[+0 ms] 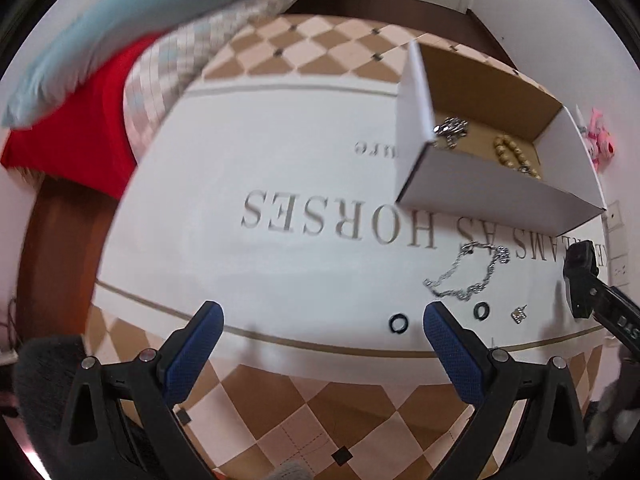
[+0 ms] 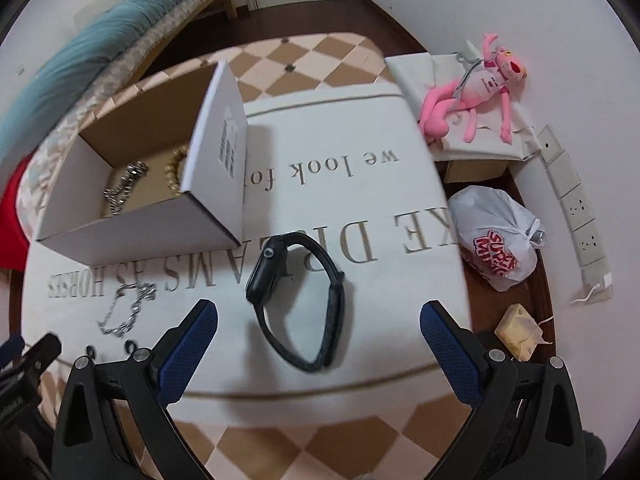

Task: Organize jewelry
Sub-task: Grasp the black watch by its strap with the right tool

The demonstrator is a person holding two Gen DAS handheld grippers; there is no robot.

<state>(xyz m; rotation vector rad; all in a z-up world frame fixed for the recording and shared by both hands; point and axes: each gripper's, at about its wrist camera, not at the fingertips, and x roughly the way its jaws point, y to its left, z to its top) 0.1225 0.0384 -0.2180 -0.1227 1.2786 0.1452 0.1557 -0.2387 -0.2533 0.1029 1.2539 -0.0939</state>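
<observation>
A white cardboard box (image 1: 492, 196) (image 2: 132, 224) stands open on the lettered rug; inside lie a silver bracelet (image 1: 452, 128) (image 2: 126, 186) and a gold bead bracelet (image 1: 514, 154) (image 2: 174, 172). On the rug in front of it lie a silver chain (image 1: 466, 276) (image 2: 126, 308), two black rings (image 1: 399, 323) (image 1: 481, 311), a small sparkly earring (image 1: 519, 314) and a black smartwatch (image 2: 298, 300). My left gripper (image 1: 322, 324) hovers open near the rings. My right gripper (image 2: 318, 324) hangs open over the watch, holding nothing.
A white rug (image 1: 280, 160) with grey lettering covers a checkered mat (image 1: 320, 412). Bedding (image 1: 120, 20) lies at the left. A pink plush toy (image 2: 476, 88), a white plastic bag (image 2: 496, 236) and wall sockets (image 2: 576, 204) sit to the right.
</observation>
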